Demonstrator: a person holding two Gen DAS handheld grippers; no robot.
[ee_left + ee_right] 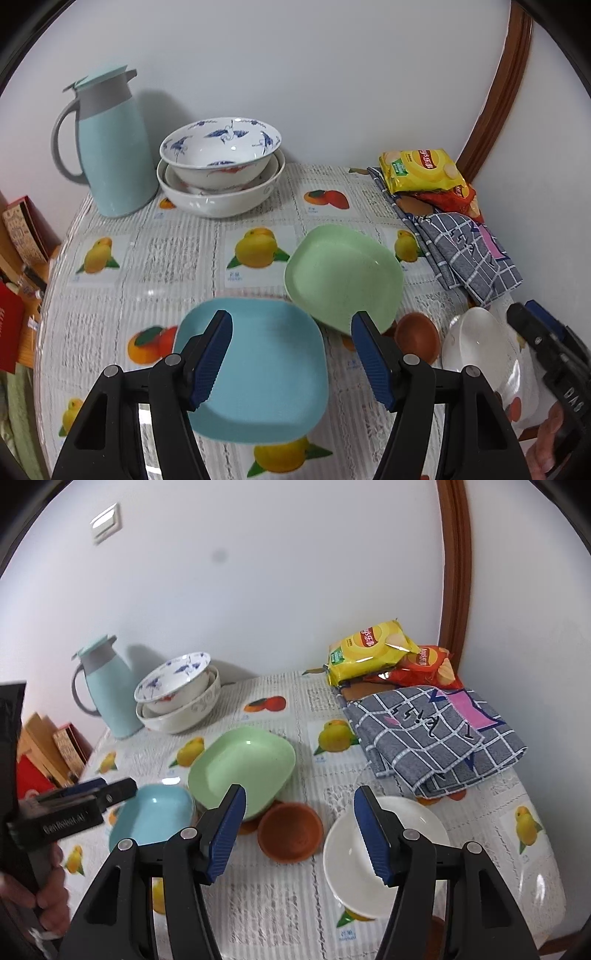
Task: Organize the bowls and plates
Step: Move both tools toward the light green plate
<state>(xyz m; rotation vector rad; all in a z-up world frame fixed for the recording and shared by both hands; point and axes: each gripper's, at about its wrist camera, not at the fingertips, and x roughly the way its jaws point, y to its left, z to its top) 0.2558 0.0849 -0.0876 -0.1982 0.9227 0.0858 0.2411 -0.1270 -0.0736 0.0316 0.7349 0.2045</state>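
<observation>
A blue square plate (266, 369) lies near the table's front, under my open left gripper (291, 350). A green square plate (343, 273) leans tilted behind it, resting on something. A small brown bowl (417, 336) and a white plate (484, 350) lie to the right. Stacked white bowls with blue crane patterns (221, 162) stand at the back. In the right wrist view my open right gripper (299, 823) hovers above the brown bowl (290, 830) and white plate (406, 834); the green plate (243, 768), blue plate (155, 816) and left gripper (110, 792) are to its left.
A light blue thermos jug (110, 155) stands at the back left beside the stacked bowls. Chip bags (421, 170) and a folded checked cloth (465, 251) lie at the back right. Boxes (22, 232) stand off the table's left edge. A wall runs behind.
</observation>
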